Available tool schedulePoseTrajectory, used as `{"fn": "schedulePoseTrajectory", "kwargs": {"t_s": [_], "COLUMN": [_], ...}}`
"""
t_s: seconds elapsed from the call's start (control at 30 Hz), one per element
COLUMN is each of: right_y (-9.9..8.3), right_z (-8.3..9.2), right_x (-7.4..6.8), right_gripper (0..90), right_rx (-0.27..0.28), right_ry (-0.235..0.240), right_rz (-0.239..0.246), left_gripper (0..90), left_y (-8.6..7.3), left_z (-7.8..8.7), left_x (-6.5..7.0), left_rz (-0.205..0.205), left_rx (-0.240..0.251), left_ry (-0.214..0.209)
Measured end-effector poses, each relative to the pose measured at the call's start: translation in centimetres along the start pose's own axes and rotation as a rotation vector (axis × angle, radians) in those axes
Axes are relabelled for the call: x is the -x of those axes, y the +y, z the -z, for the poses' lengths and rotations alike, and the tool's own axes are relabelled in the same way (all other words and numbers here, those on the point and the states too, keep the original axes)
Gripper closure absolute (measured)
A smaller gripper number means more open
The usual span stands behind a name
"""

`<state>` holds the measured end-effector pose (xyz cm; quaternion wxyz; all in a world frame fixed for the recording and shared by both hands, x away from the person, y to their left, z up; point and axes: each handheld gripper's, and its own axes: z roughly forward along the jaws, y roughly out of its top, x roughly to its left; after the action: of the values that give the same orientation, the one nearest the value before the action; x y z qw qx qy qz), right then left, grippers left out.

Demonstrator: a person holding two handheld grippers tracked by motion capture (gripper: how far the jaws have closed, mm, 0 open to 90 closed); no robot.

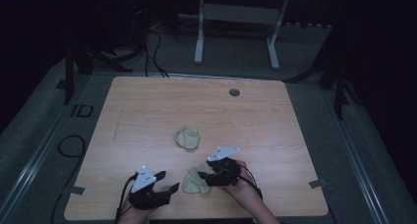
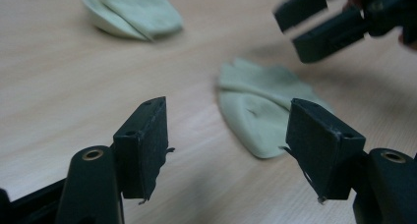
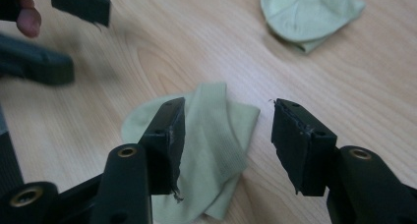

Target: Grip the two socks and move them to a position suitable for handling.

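From above, I have my right claw [image 1: 200, 175] gaping just over the near folded sock [image 1: 194, 182] on the worktop [image 1: 275, 116], ready to tidy it; the far folded sock [image 1: 188, 137] lies apart, seemingly finished. Left gripper view: my left claw [image 2: 226, 135] stands half-wide, empty, aimed at the near sock. Right gripper view: jaws straddle that sock, pads not touching.

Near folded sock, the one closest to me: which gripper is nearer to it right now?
Right. The right gripper sits at the near folded sock, jaws open just over its right edge. The left gripper is off to the sock's left, open, with bare table between them.
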<state>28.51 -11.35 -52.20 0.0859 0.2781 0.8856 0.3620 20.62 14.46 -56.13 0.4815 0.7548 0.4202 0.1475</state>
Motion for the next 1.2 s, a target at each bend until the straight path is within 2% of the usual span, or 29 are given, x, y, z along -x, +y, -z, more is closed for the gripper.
{"fn": "schedulePoseTrajectory", "kwargs": {"t_s": [0.07,0.1,0.13,0.2,0.27,0.33,0.4,0.53,0.7,0.8,0.83,0.9,1.0,1.13,1.2], "right_y": [0.0,0.0,0.0,0.0,-0.2,-0.3,-0.7,-1.2,-1.2,-1.0,-1.0,-0.9,-0.7,-0.3,-0.1], "right_z": [-0.2,-0.4,-0.9,-1.2,-2.1,-2.3,-2.9,-3.3,-3.2,-3.3,-3.2,-3.0,-2.3,-0.8,-0.1], "right_x": [0.1,0.1,0.3,0.4,0.6,0.6,0.5,0.3,-0.3,-0.4,-0.4,-0.5,-0.2,0.2,0.2], "right_gripper": [50.5,53.2,56.2,57.8,61.4,61.4,62.7,66.3,77.7,80.0,80.6,81.3,81.3,81.3,81.7], "right_rx": [-0.006,-0.004,-0.027,-0.037,-0.056,-0.067,-0.081,-0.082,-0.092,-0.105,-0.108,-0.113,-0.094,-0.063,-0.05], "right_ry": [0.001,0.001,0.007,0.014,0.032,0.026,0.02,0.017,0.022,0.025,0.019,0.007,0.011,0.018,0.001], "right_rz": [0.01,0.012,0.013,0.007,0.006,0.012,0.024,0.05,0.1,0.099,0.088,0.105,0.077,0.058,0.067], "left_gripper": [33.7,37.4,38.7,38.8,42.9,46.1,52.8,62.2,76.2,85.2,86.0,86.6,87.1,87.5,87.5], "left_y": [0.3,0.4,0.6,0.7,0.7,0.7,0.7,0.8,1.2,1.4,1.4,1.4,1.4,1.4,1.4], "left_z": [-1.2,-1.5,-2.2,-2.9,-3.6,-3.7,-3.9,-4.2,-4.8,-5.1,-5.1,-5.1,-5.1,-5.1,-5.1], "left_x": [0.5,0.7,1.0,1.2,1.4,1.4,1.4,1.5,1.7,1.8,1.8,1.9,1.9,1.9,1.9], "left_rz": [-0.006,-0.011,-0.02,-0.024,-0.04,-0.047,-0.083,-0.1,-0.115,-0.119,-0.125,-0.138,-0.155,-0.152,-0.157], "left_rx": [-0.052,-0.068,-0.1,-0.14,-0.179,-0.182,-0.209,-0.213,-0.227,-0.23,-0.232,-0.234,-0.231,-0.231,-0.233], "left_ry": [-0.021,-0.027,-0.026,-0.032,-0.025,-0.025,-0.012,0.0,0.012,0.004,0.006,0.006,0.009,0.003,0.003]}}
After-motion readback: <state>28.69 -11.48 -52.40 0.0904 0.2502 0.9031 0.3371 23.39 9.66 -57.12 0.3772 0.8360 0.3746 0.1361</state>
